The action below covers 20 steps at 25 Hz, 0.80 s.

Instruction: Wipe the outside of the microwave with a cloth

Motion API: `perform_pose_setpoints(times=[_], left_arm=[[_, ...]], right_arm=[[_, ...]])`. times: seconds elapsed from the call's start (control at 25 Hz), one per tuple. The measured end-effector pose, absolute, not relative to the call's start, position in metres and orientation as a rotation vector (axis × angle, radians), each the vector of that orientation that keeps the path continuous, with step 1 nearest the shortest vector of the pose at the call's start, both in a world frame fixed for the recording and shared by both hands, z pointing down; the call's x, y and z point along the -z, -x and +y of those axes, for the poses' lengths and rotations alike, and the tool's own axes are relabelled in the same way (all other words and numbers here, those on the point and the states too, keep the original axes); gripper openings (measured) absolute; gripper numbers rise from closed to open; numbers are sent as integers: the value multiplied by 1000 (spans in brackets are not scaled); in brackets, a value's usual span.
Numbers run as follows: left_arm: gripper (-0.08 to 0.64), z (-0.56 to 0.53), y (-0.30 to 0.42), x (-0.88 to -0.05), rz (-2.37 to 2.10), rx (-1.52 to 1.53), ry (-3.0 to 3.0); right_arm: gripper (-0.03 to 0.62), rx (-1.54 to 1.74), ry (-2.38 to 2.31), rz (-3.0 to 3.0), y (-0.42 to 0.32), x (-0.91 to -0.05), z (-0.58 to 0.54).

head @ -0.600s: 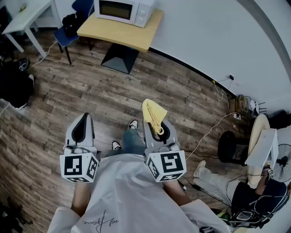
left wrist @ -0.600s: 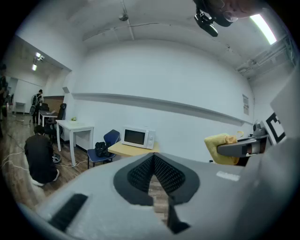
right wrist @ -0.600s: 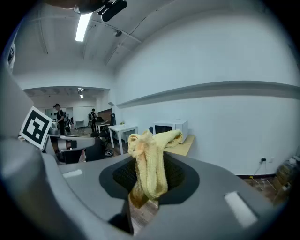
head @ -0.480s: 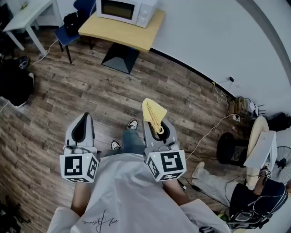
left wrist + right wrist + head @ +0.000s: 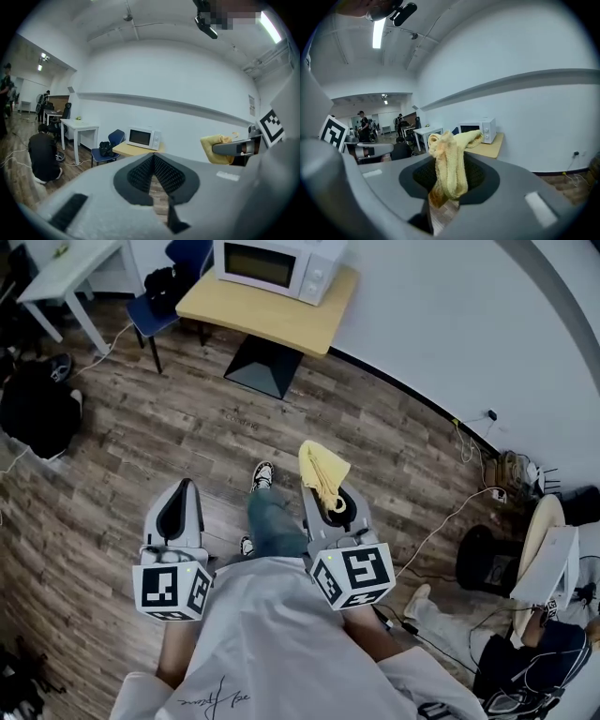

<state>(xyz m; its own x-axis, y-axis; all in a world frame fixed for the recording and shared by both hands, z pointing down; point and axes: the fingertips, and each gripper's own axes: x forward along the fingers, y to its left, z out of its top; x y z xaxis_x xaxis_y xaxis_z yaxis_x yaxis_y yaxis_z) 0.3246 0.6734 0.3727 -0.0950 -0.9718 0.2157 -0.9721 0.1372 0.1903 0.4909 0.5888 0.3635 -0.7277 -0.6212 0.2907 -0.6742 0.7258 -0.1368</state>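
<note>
Head view: plank floor (image 5: 178, 432), microwave (image 5: 277, 266) on table (image 5: 281, 322); right gripper (image 5: 321, 491) clasps cloth (image 5: 324, 471), left gripper (image 5: 190, 487) clenched empty.

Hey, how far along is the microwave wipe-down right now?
Done: the right claw is shut on the yellow cloth. In hand: nothing is being wiped; the microwave sits on its table across the floor, well apart from both claws. The left claw is shut, empty. Left: reaching the microwave, all wiping.

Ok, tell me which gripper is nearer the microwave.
Right, narrowly. The right gripper, shut on the yellow cloth, sits nearly in line with the microwave in the head view. The left gripper, shut and empty, sits further off to the left. Both are far from it.
</note>
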Motion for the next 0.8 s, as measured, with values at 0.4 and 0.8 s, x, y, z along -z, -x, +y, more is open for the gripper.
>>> perform_pose_setpoints(times=[0.4, 0.8], left_arm=[[-8, 565, -281, -367, -2156, -104, -1922], [-8, 409, -231, -360, -2132, -206, -1911]], right_arm=[[103, -372, -952, -2700, -424, -377, 480], [103, -443, -866, -2707, -361, -367, 331]])
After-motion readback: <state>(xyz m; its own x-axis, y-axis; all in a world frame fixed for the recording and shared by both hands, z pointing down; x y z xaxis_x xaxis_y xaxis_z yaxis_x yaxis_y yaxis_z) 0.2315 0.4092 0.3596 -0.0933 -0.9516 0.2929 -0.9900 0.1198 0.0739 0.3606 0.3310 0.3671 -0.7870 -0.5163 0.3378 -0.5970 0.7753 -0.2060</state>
